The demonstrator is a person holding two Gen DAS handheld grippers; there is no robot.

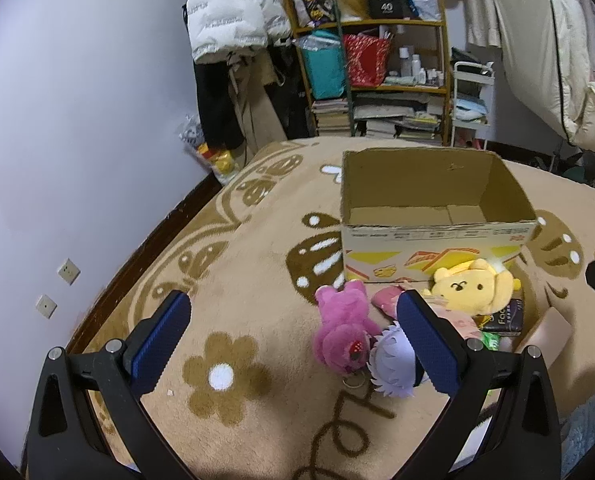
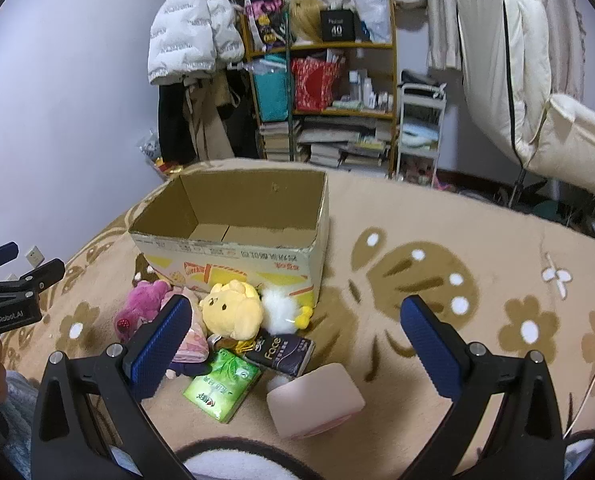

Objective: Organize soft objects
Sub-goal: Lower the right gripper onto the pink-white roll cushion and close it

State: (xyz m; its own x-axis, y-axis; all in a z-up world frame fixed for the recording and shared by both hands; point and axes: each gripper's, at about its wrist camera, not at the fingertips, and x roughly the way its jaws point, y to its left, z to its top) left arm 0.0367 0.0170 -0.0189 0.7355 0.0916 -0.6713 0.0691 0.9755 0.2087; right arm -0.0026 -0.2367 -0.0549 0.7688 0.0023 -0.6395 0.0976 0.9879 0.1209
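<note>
Toy heap (image 2: 233, 312) against cardboard box (image 2: 233, 248)

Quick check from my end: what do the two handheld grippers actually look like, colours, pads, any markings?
Both match: black plastic frames with triangular cut-outs and silver bolts at the joints. Left gripper and right gripper each carry two fingers faced with blue, finely textured pads. The left gripper's side, seen from the right wrist, bears white lettering "GenRobot.AI". No cables show.
</note>
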